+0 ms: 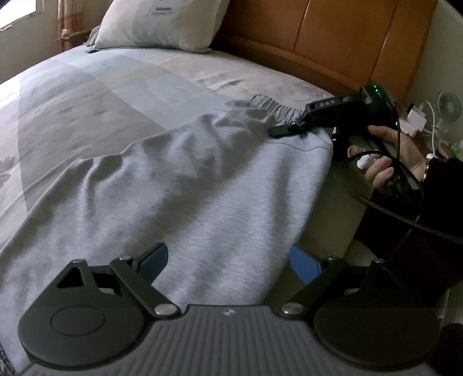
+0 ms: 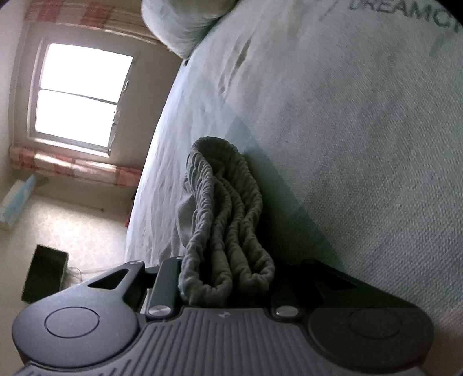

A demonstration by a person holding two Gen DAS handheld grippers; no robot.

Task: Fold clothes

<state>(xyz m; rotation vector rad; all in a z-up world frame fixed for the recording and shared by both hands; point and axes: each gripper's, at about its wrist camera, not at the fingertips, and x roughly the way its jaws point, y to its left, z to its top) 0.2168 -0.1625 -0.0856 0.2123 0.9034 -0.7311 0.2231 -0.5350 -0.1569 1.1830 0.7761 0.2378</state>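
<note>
A crumpled grey knit garment [image 1: 185, 185] lies across the patterned grey bedspread [image 1: 86, 95]; the left gripper [image 1: 228, 261] (blue pads spread wide) hovers over it, the right gripper [image 1: 277, 130] pinching its waistband.

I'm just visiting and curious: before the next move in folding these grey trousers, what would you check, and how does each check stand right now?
1. Right gripper grips the gathered waistband: ok, folds are bunched between its jaws.
2. Left gripper is ready to grasp: ok, jaws wide apart, nothing between the pads.
3. Grey trousers rest on the bed: partly ok, one edge hangs over the near side.
4. Fabric is smooth enough to fold: not ok, it is wrinkled near the waistband.
5. Pillow is clear of the garment: ok, well apart.
6. Leg ends are lined up: cannot tell, out of view.
</note>
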